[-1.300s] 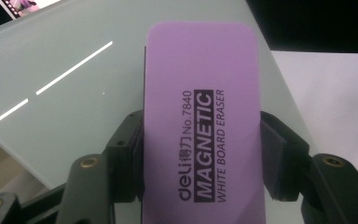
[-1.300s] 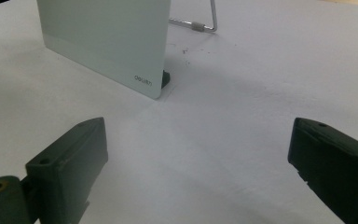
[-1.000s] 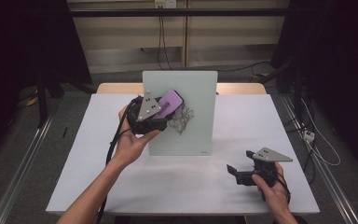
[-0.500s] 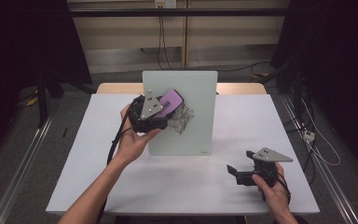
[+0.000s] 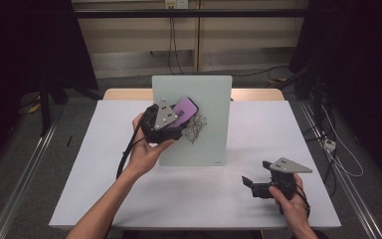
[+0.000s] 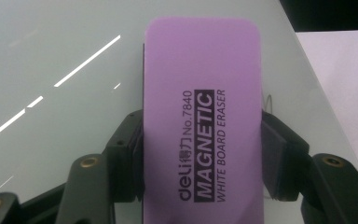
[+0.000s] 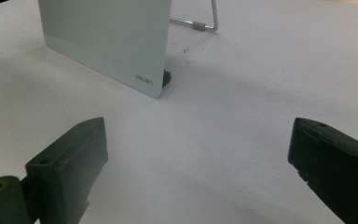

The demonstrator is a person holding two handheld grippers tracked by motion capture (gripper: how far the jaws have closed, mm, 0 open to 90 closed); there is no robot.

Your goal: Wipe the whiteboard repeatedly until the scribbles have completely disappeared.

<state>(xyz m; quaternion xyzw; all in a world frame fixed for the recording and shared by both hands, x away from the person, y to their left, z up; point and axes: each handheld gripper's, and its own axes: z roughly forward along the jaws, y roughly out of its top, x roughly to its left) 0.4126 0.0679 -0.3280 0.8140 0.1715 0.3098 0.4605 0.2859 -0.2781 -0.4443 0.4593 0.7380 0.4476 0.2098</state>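
Purple eraser (image 5: 184,110) pressed on our glass board (image 5: 206,99), gripped by the left tongs (image 5: 176,119).
From above, it sits beside black scribbles (image 5: 195,128); our left gripper view shows both pads clamping its sides; our right tongs (image 7: 198,172) gape wide over the white surface (image 7: 242,116).

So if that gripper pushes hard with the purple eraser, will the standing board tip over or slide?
The board probably tolerates light pressure: it leans back on a wire stand. The table looks smooth, so it may slide. The eraser looks stiff and sits firmly between the left gripper jaws.
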